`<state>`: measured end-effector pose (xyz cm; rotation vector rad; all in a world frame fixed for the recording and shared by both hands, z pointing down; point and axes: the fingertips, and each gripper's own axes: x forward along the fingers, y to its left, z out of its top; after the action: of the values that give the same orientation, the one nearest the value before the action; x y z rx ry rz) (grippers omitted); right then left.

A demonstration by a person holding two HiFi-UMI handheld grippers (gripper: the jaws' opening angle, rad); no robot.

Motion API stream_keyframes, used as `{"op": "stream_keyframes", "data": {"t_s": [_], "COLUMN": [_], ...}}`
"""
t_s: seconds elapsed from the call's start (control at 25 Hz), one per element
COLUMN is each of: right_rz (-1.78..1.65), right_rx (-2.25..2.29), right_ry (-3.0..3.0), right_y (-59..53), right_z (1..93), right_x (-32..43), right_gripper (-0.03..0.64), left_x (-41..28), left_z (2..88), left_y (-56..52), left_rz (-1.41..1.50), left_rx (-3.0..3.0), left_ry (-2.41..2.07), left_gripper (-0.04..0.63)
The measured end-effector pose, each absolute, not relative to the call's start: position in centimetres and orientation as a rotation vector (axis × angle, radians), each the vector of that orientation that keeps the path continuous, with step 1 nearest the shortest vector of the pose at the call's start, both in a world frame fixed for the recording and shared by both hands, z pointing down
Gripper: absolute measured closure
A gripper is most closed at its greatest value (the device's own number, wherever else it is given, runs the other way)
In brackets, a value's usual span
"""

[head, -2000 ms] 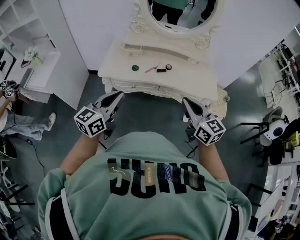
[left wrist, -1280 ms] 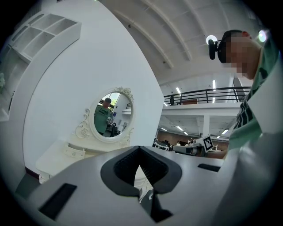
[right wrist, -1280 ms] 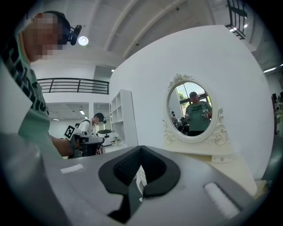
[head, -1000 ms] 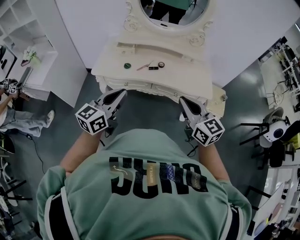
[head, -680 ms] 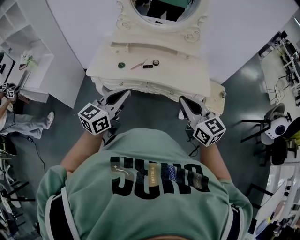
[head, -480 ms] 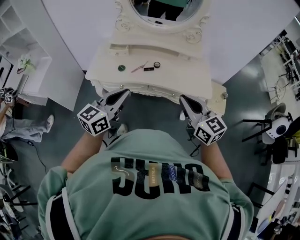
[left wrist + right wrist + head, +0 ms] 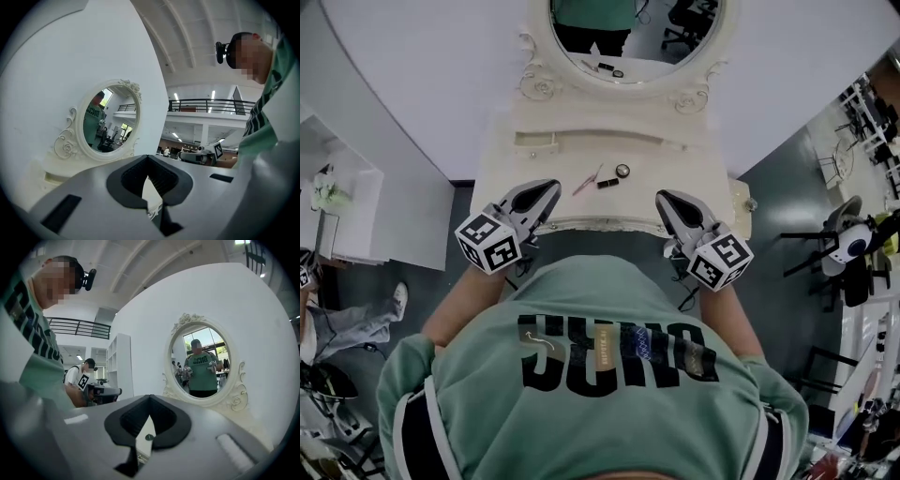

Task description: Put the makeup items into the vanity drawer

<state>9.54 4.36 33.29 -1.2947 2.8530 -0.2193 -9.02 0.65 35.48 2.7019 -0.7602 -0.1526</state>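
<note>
Currently both claws are closed and empty. In the left gripper view, the left gripper (image 7: 148, 161) has its dark pads meeting at the tip, with only a thin wedge of daylight below the contact line and nothing in it. The right gripper (image 7: 150, 401) reads the same in the right gripper view: pads together at the tip and nothing clamped.

In the head view, the left gripper (image 7: 549, 189) hangs over the front-left part of the vanity (image 7: 694, 173) top and the right gripper (image 7: 662, 198) over the front-right part. Both tips point toward the mirror (image 7: 633, 37). Whether either touches the top I can't tell from this angle.

The makeup items lie on the vanity top, about mid-width and closer to the front edge than the back, between the two claw tips and clear of both:
- round compact (image 7: 622, 171), furthest right and furthest back
- black tube (image 7: 607, 183), just beside the compact on its front-left, lying flat
- pink stick (image 7: 587, 180), left of the tube and lying at an angle (could be a brush or a pencil, too small to tell)

The drawer front (image 7: 600, 225) shows only as a thin strip under the front edge of the top.

Both gripper views look up past the jaws at the oval mirror (image 7: 108, 121) (image 7: 204, 364), so neither shows the items.
</note>
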Motion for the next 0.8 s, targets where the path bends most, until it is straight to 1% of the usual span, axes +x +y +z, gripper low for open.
{"op": "stream_keyframes", "data": {"t_s": [0.2,0.4,0.56,0.8], "right_rz": [-0.264,-0.318,-0.349,-0.318], "right_rx": [-1.382,-1.416,-1.383,-1.239], "right_ry": [2.802,2.806,2.822,2.887], "right_y": [-1.1,-5.1,-8.6,-13.4], "right_z": [33.5,34.5,35.2,35.4], "right_x": [7.4,7.5,9.7,15.0], "right_gripper": [0.607,0.607,0.607,0.606], "left_x": [-10.7,-10.0,-8.2,-3.8], "left_z": [36.4,37.4,38.2,38.5], "left_y": [-5.1,-9.4,-11.9,-15.0], "left_rz": [-0.090,-0.067,-0.060,-0.068], "left_rx": [2.699,2.678,2.656,2.615], "left_ry": [-0.669,-0.626,-0.668,-0.845], "left_gripper": [0.592,0.591,0.591,0.591]}}
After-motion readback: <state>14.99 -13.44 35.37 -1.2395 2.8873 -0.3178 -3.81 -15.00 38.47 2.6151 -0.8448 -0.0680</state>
